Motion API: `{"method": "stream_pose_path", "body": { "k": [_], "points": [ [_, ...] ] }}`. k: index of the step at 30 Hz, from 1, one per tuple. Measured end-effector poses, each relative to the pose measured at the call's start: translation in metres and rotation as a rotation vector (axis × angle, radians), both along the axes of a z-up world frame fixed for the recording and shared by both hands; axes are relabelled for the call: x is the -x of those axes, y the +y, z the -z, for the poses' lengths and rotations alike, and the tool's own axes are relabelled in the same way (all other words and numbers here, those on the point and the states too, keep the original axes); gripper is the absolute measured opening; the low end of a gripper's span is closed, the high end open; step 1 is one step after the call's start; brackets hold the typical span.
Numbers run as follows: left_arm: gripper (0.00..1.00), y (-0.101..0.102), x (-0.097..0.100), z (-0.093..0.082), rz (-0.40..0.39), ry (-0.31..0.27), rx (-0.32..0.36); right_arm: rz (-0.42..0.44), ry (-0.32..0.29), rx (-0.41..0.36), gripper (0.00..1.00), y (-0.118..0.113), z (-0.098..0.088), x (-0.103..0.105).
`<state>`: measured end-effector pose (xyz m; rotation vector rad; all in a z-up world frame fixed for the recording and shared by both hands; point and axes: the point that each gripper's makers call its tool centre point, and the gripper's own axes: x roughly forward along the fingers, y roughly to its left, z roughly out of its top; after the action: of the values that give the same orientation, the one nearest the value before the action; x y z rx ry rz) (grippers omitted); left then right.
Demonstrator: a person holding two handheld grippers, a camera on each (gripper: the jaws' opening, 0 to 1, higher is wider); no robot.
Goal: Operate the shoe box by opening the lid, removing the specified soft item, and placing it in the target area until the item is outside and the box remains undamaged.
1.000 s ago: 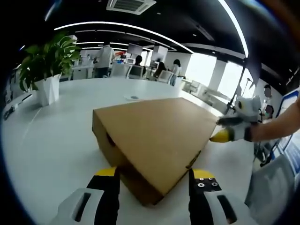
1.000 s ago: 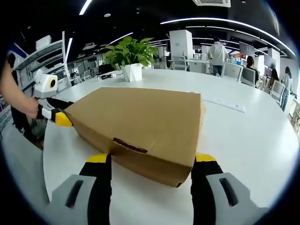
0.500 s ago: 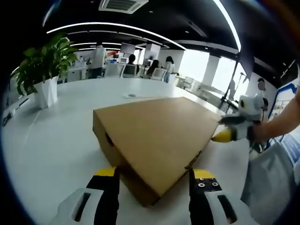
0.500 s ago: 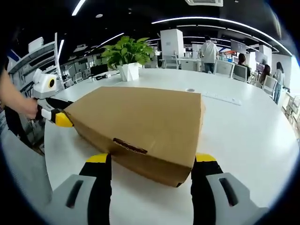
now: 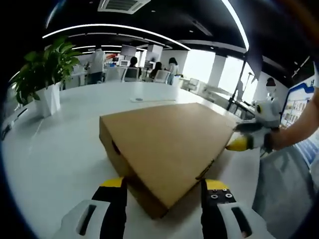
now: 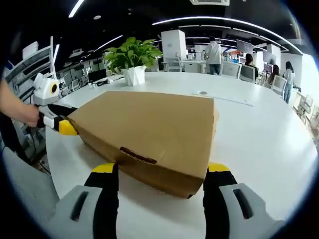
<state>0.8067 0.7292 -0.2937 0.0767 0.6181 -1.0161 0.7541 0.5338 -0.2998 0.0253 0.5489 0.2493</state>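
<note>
A closed brown cardboard shoe box [image 5: 169,139] lies flat on the white table [image 5: 50,149]. In the left gripper view my left gripper [image 5: 164,185] is open, its yellow-tipped jaws straddling the box's near corner. My right gripper [image 5: 244,140], held by a hand, sits at the box's far right corner. In the right gripper view the same box [image 6: 149,122] has its lid down, with a dark slot in its near side. My right gripper [image 6: 162,169] stands open around that side. My left gripper [image 6: 61,122] sits at the box's left corner. What is inside is hidden.
A potted plant [image 5: 42,74] in a white pot [image 6: 133,75] stands at the table's far side. A small round disc [image 6: 202,92] lies on the table [image 6: 269,139] beyond the box. People sit at desks in the background. The table's edge runs close behind each gripper.
The room behind has slid a little to the left in both views, while the box keeps its place between the jaws. Lid still down.
</note>
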Motion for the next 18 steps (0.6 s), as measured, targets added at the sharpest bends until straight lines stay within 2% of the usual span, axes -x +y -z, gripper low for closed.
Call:
{"method": "stream_pose_path", "body": {
  "k": [13, 15, 18],
  "points": [
    [0.61, 0.031, -0.008, -0.001, 0.023, -0.012, -0.022, 0.028, -0.001, -0.003, 0.64, 0.036, -0.002, -0.005],
    [0.61, 0.042, -0.011, 0.000, 0.020, -0.014, -0.021, 0.028, -0.003, -0.004, 0.65, 0.041, -0.002, -0.007],
    [0.61, 0.045, -0.015, -0.002, 0.018, -0.014, -0.020, 0.025, -0.005, -0.004, 0.65, 0.048, -0.003, -0.011]
  ]
}}
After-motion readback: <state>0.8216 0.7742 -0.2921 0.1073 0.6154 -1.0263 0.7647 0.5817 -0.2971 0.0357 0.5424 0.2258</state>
